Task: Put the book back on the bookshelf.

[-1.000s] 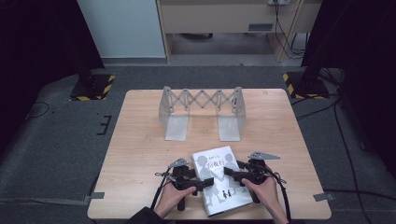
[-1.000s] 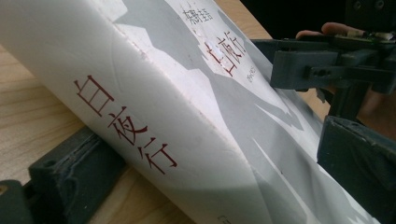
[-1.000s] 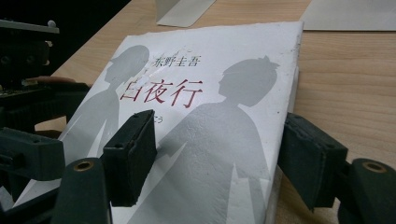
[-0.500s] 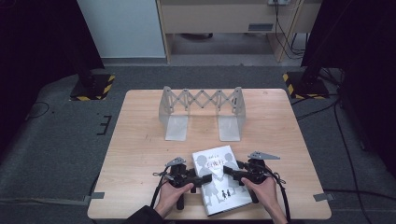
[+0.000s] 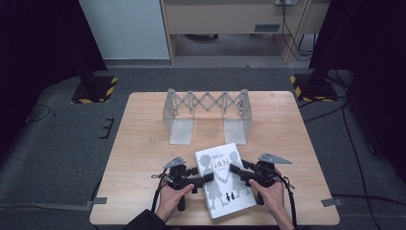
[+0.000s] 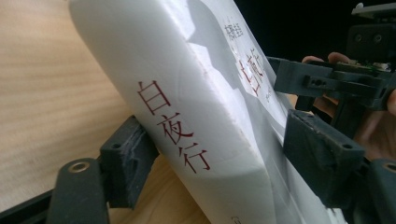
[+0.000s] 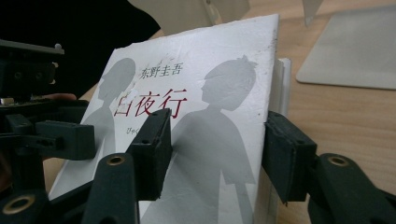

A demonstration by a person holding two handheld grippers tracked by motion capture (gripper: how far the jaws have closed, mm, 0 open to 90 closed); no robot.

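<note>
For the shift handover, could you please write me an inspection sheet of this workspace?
Surface: wooden table, bare, no spills seen.
Job's things: white book near the front edge; folding rack behind it.
Clutter: nothing seen.
Grippers: left tongs astride the book's spine, right tongs across its opposite edge; both have just been closing, grip unconfirmed.
Cables: one trails from each gripper; more lie on the floor.
Surroundings: grey carpet, striped stand bases, cabinet behind.

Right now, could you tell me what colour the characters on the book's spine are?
Red, on the book's white spine; clearest in the left gripper view.
</note>
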